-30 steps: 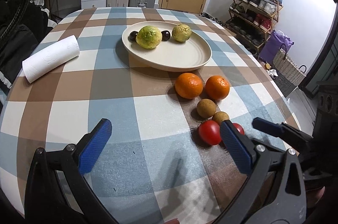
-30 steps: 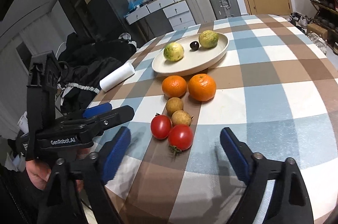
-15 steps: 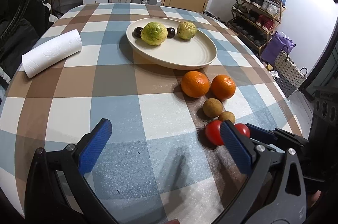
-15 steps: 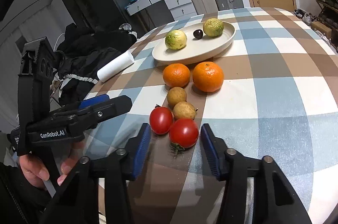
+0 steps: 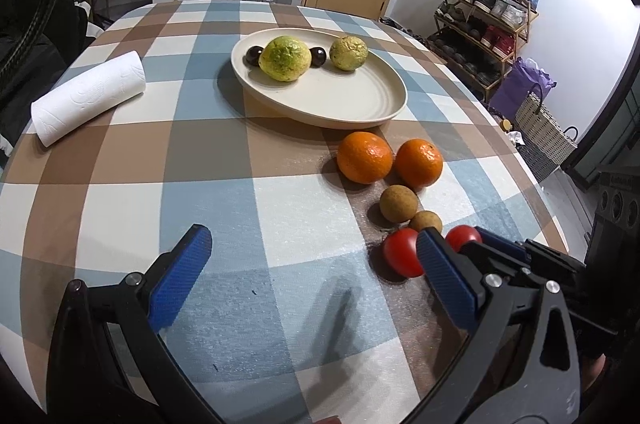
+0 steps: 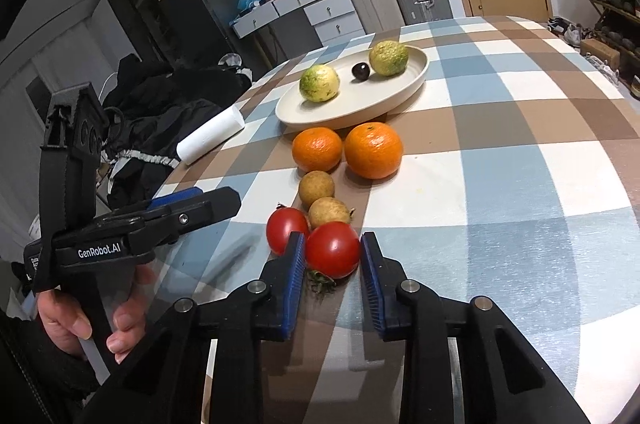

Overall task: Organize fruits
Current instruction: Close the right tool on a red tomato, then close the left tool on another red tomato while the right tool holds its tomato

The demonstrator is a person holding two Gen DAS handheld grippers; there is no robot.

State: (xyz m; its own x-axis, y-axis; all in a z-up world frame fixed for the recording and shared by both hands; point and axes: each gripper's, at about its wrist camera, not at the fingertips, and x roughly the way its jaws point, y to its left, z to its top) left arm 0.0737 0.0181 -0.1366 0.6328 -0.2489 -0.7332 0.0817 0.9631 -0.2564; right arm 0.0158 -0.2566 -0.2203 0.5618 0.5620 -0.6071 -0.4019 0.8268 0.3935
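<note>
Two red tomatoes lie at the near end of a row of fruit on the checked tablecloth. My right gripper has its jaws closing on the nearer tomato, and both blue pads touch its sides. The other tomato rests just left of it. Behind them lie two brown longans, then two oranges. The cream plate holds two green-yellow fruits and small dark ones. My left gripper hovers open over bare cloth, to the left of the tomatoes, with nothing between its fingers.
A white paper towel roll lies at the table's left side. Beyond the table's right edge stand a shoe rack and a woven basket. Suitcases and drawers stand behind the table. A hand holds the left gripper's handle.
My right gripper's jaws have come together from wide apart until they rest on the nearer tomato. The left gripper has stayed open in about the same place.
</note>
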